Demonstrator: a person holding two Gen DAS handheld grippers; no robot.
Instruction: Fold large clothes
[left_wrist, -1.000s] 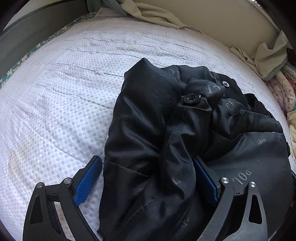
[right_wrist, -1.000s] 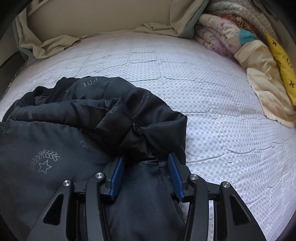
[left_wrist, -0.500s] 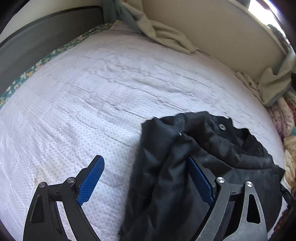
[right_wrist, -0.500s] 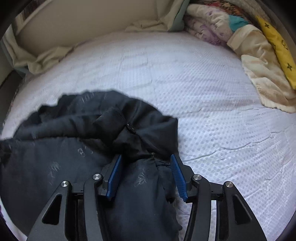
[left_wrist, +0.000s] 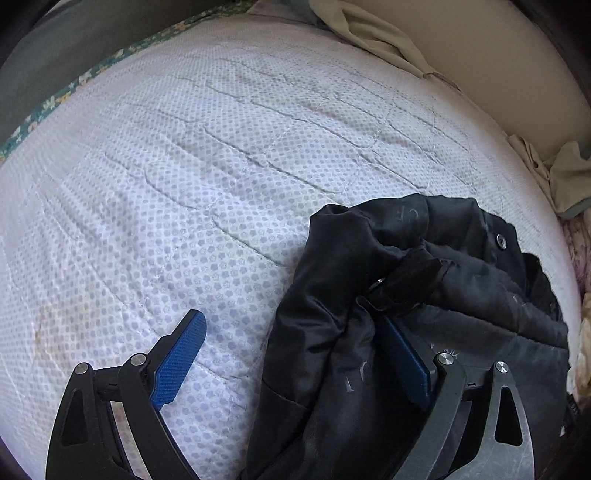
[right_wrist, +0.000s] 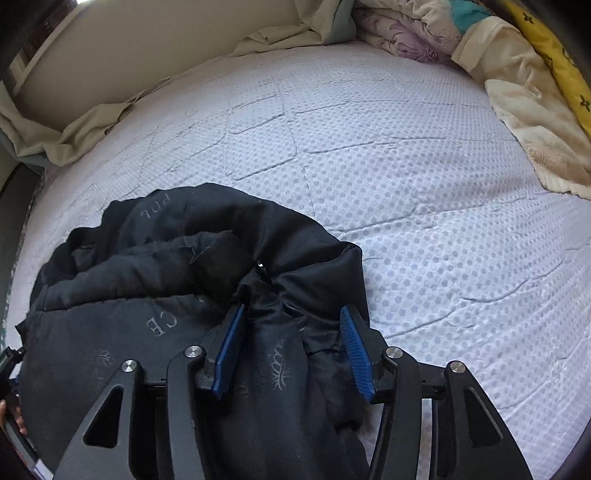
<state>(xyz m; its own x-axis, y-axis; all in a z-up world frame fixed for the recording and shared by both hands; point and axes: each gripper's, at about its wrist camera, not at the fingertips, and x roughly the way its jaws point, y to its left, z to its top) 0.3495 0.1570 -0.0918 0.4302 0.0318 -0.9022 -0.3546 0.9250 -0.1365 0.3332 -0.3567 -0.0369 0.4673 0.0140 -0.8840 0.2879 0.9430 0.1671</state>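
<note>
Jaws of the right gripper (right_wrist: 291, 347) are opening, black jacket (right_wrist: 184, 295) bunched between them — pads no longer pressing. The left gripper (left_wrist: 295, 360) is spread wide; the jacket (left_wrist: 424, 295) drapes its right-hand finger at lower right, so the right gripper sits nearer the bulk.

jacket (left_wrist: 424, 332): lower part runs off bottom edge | left gripper (left_wrist: 295, 362): right pad half buried in cloth | jacket lettering: too faint to read fully

Black jacket (left_wrist: 424, 314); white dotted mattress (left_wrist: 221, 166); blue-padded tongs (right_wrist: 291, 350).
</note>
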